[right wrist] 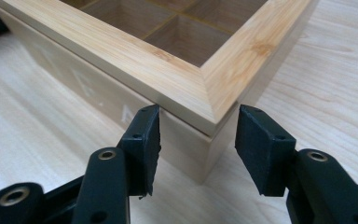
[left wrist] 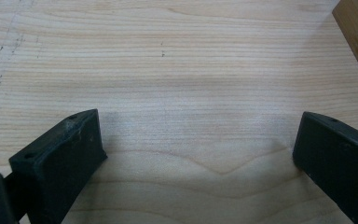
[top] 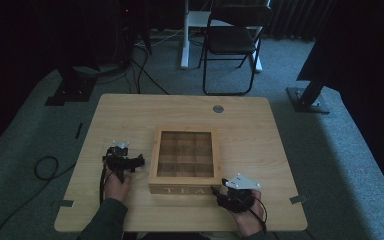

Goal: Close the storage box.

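a wooden tea box sits at the middle of the table, its windowed lid down on the base. the right gripper, jaws spread, straddles the box's near right corner at the lid's seam without clamping it. the left gripper, jaws spread over bare tabletop, waits just left of the box. judging by this, the lid is not yet lifted; opening remains ahead.

"TEA" on wooden box front
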{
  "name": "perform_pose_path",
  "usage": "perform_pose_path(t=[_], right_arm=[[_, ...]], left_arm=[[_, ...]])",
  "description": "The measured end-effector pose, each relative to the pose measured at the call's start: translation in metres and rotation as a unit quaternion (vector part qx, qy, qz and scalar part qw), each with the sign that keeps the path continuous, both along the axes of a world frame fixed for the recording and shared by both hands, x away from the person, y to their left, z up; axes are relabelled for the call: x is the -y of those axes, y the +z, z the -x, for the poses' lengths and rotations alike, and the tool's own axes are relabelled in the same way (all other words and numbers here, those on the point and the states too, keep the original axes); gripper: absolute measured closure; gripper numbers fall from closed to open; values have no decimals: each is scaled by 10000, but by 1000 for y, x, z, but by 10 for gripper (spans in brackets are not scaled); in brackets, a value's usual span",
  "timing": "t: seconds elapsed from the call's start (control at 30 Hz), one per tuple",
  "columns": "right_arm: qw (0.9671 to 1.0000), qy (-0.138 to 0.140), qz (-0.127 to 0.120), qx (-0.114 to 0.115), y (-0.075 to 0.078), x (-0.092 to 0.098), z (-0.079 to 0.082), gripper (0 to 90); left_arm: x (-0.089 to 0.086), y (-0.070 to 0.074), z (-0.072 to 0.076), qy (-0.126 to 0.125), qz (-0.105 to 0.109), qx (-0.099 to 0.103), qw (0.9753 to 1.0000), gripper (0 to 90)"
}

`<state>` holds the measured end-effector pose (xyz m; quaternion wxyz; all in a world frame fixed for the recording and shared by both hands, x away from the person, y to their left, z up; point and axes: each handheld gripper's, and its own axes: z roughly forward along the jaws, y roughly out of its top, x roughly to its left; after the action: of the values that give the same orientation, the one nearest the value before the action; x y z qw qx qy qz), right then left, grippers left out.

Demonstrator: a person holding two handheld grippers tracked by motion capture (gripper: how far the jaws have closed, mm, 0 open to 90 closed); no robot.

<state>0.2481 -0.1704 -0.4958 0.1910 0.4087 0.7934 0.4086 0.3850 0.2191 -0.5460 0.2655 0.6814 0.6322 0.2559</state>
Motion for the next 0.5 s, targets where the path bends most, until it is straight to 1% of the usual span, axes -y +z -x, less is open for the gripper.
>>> perform_pose_path(t=[0.07,0.23,0.3,0.33,0.37,0.4,0.47,0.5], right_arm=[[9999,-19,-126,57,3,3,3,489],[9993,-184,-257,208,9,15,5,469],[9990,-278,-273,220,10,20,2,465],[9989,-297,-294,225,11,22,0,437],[9986,-292,-377,244,11,24,-2,426],[9982,-290,-447,273,13,26,-4,435],[9976,-441,-348,401,17,29,-7,439],[9972,-465,-415,425,18,32,-9,439]], left_arm=[[0,0,0,0,0,0,10000,16],[0,0,0,0,0,0,10000,16],[0,0,0,1,1,0,10000,16],[0,0,0,1,1,0,10000,16],[0,0,0,1,1,0,10000,16],[0,0,0,1,1,1,10000,16],[0,0,0,0,1,0,10000,16],[0,0,0,0,1,0,10000,16]])
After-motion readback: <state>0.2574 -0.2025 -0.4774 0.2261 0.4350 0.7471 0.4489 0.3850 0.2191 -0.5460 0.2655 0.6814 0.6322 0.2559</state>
